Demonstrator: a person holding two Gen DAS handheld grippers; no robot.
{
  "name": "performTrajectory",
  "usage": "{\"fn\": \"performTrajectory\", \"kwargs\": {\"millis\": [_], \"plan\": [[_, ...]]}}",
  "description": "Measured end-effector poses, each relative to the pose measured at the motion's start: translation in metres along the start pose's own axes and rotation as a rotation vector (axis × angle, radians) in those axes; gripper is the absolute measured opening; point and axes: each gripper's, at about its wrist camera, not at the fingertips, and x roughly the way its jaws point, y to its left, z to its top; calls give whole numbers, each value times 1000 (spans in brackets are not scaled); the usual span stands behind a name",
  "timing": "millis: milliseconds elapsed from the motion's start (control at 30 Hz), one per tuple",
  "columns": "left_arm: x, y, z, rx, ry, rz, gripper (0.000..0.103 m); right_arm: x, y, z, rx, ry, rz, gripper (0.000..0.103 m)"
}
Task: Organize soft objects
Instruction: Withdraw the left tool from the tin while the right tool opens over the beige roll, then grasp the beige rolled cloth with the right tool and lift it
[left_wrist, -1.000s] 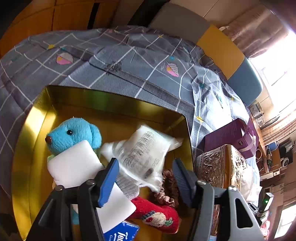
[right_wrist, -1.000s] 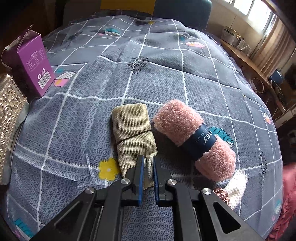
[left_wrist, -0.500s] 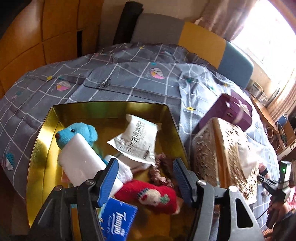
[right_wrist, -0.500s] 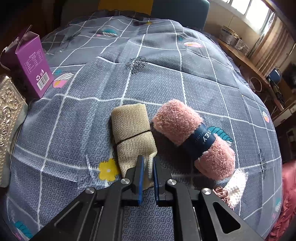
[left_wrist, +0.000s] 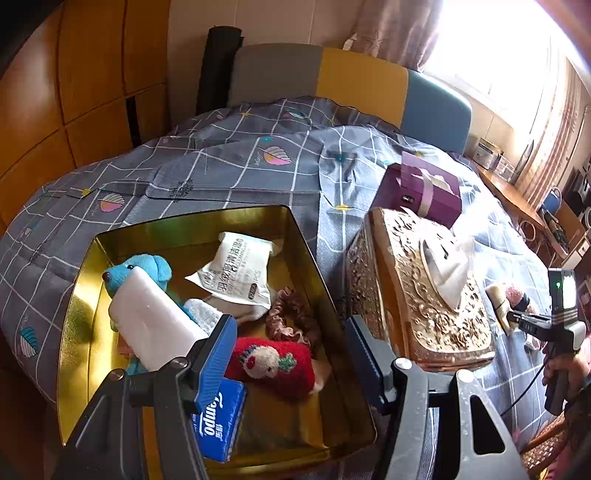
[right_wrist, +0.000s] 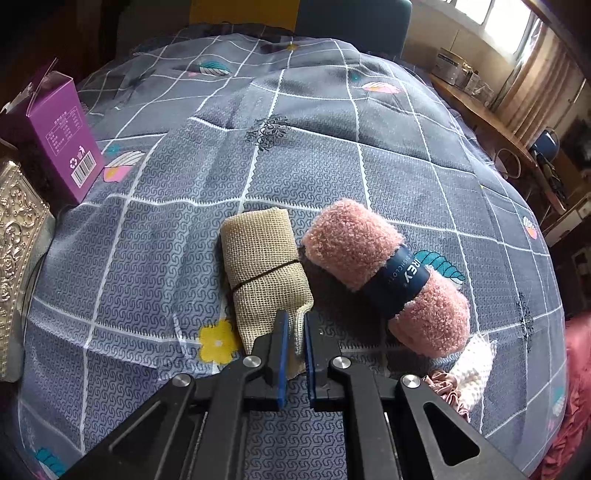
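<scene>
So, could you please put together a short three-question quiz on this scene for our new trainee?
1. True or false: the right gripper is shut on the beige mesh cloth bundle.
2. What lies right beside that bundle on the grey checked bedspread? A) a rolled pink fluffy towel with a dark blue band B) a green bottle C) a black shoe
3. Fill in: the blue plush bear lies inside the shiny ____ tin box.

Key: 1 true, its fingers pinch the bundle's near corner; 2 A; 3 gold.
</scene>
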Motion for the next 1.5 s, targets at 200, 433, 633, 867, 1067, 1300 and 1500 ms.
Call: {"fn": "performTrajectory", "kwargs": {"millis": [200, 433, 633, 867, 1067, 1300, 1500], "plan": [[-6, -9, -6, 37, -13, -6, 62, -3, -4, 1, 62, 4, 23, 5], [-9, -11, -10, 59, -18, -16, 62, -10, -3, 3, 100, -9, 54, 4], [-9, -7, -15, 50, -13, -35, 62, -4, 0, 0, 88, 25, 54, 4], [-9, -3, -16, 40, -15, -45, 62, -8, -20, 2, 242, 21, 263, 70], [-10, -2, -17, 41, -19, -39, 62, 2, 3, 18, 131, 25, 147, 60], [-7, 1, -19, 44, -12, -22, 62, 5, 22, 12, 51, 9, 53, 34], [-10, 4, -21, 47, -21, -5, 62, -10, 9, 16, 120, -26, 60, 32]]}}
